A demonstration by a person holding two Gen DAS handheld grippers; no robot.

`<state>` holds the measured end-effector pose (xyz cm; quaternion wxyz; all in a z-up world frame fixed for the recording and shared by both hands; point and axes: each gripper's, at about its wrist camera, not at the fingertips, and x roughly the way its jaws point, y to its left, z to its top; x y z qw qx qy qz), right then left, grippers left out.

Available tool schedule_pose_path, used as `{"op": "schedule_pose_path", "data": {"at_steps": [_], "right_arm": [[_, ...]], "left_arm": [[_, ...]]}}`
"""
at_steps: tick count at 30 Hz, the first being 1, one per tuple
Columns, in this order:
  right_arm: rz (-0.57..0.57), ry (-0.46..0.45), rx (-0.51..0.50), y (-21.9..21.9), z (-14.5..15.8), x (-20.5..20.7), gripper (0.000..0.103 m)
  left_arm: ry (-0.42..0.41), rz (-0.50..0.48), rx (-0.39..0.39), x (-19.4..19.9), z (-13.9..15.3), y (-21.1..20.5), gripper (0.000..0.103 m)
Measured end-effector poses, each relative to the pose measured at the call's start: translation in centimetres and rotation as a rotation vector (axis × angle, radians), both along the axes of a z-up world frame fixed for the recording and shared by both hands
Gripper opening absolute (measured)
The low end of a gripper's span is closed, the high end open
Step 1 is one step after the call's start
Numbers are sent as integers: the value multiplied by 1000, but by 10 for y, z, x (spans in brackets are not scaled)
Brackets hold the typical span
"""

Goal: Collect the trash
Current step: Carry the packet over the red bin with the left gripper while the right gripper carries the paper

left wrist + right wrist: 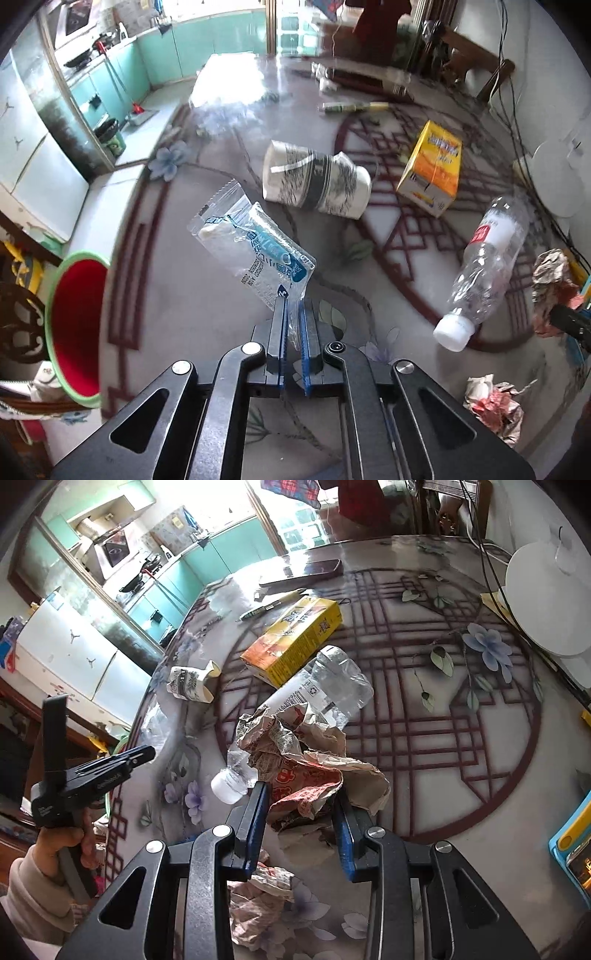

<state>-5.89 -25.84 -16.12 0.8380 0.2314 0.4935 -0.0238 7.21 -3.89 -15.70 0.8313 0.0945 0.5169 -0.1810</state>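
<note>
My left gripper (294, 306) is shut on a clear plastic wrapper with blue print (255, 243), held above the table. A red bin with a green rim (74, 325) stands at the left beside the table edge. My right gripper (301, 797) is shut on a crumpled paper wrapper (306, 768), lifted above the table; it also shows in the left wrist view (552, 291). A second crumpled paper (258, 904) lies below it, seen in the left wrist view too (495, 406). The left gripper's body (88, 771) shows at the left of the right wrist view.
On the round patterned table (406, 258) lie a crushed paper cup (314, 181), a yellow carton (432, 170), an empty plastic bottle (480, 269), a pen (354, 107) and a phone (303, 572). A white round lamp base (546, 602) and cables sit at the right.
</note>
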Motion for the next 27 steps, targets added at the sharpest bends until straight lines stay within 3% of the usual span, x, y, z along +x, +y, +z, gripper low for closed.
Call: {"op": "schedule_pose_path", "data": {"at_steps": [13,27], "right_arm": [[34,-78,-18,30,38,13,31],[240,-179,-24,147,75,79,31]], "left_arm": [[-34,118,-3,4,17,68,6],[-20,218,-7,16,14,151,6]]}}
